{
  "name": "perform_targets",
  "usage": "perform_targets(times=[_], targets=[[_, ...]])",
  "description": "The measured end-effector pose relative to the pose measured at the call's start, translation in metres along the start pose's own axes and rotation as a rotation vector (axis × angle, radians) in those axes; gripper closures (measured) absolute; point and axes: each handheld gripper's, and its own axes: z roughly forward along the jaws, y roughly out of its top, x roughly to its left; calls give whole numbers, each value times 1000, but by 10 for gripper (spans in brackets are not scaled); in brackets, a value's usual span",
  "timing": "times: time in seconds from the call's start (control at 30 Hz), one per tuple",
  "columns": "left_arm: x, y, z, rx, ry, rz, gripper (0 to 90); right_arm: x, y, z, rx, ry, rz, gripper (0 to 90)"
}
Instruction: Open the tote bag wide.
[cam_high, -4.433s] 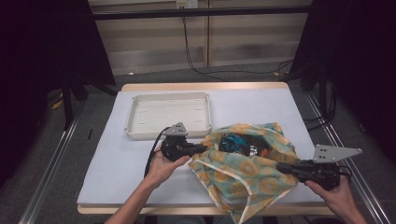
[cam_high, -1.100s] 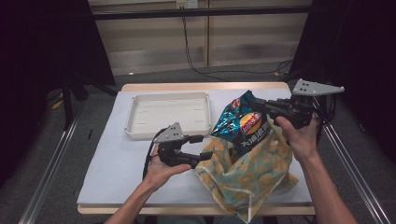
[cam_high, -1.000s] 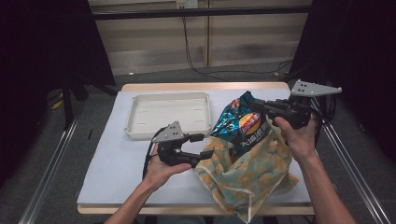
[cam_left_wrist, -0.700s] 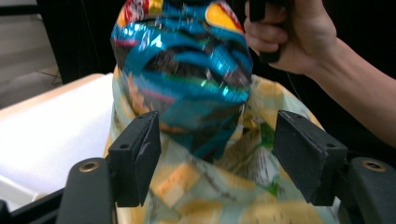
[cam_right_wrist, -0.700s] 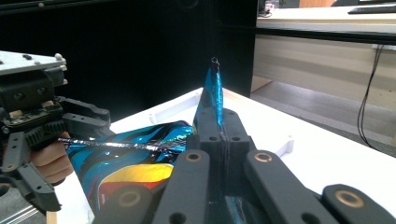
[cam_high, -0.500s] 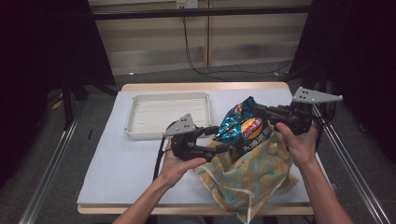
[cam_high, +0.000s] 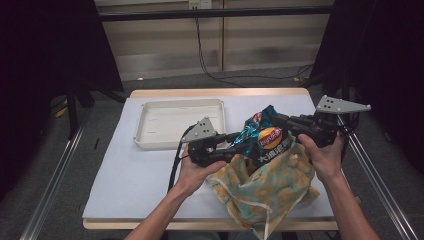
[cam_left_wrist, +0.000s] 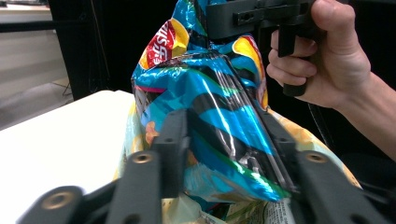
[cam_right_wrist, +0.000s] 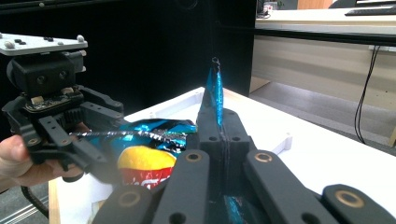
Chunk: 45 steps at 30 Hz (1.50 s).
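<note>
chip bag (cam_high: 263, 138) — glossy blue and teal with black stripes, a red-and-yellow round logo, white lettering. cloth bag (cam_high: 262, 187) — pale yellow-green, orange circle print, teal edging. tray (cam_high: 145, 142) off-white. table cover (cam_high: 130, 175) pale grey-white. left gripper (cam_high: 231, 144) and right gripper (cam_high: 280, 122) black, each with a grey plate.

Glossy foil chip bag (cam_left_wrist: 210, 121); matt cloth bag (cam_high: 265, 192)
</note>
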Motion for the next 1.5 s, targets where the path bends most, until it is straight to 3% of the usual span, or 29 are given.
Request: perform_targets(times=[0.2, 0.23, 0.3, 0.37, 0.4, 0.53, 0.57, 0.6, 0.63, 0.77, 0.93, 1.13, 1.43, 1.5], targets=[[4, 8, -2, -13, -32, -5, 741, 3, 2, -4, -3, -8, -14, 888], [4, 12, -4, -2, -35, 16, 771, 2, 2, -6, -13, -1, -9, 878], [5, 14, -4, 0, -39, 18, 818, 2, 3, -7, -16, 1, -7, 865], [7, 16, -5, -3, -49, 16, 842, 1, 3, -9, -19, -2, 5, 809], [8, 17, -5, -7, -56, 15, 883, 0, 4, -12, -31, -7, 4, 736], [13, 19, -7, -1, -63, 18, 899, 1, 4, -17, -50, -9, -5, 630], [14, 20, -7, 4, -66, 15, 900, 2, 4, -20, -41, -8, -10, 551], [15, 21, -6, 9, -67, 17, 900, 2, 4, -20, -41, -8, -10, 551], [15, 23, -6, 20, -69, 20, 900, 2, 3, -24, -41, -2, 2, 474], [18, 31, -5, 21, -99, 25, 900, 6, 2, -34, -48, -20, -2, 377], [21, 35, -7, 25, -104, 20, 900, 12, -1, -42, -56, -18, -14, 345], [25, 45, -10, 15, -114, 6, 900, 17, -13, -44, -5, -16, -29, 309], [30, 68, -21, -4, -101, 34, 900, 13, -39, -48, 71, -30, -2, 298], [30, 74, -22, -12, -106, 40, 900, 11, -41, -48, 65, -29, 5, 296]])
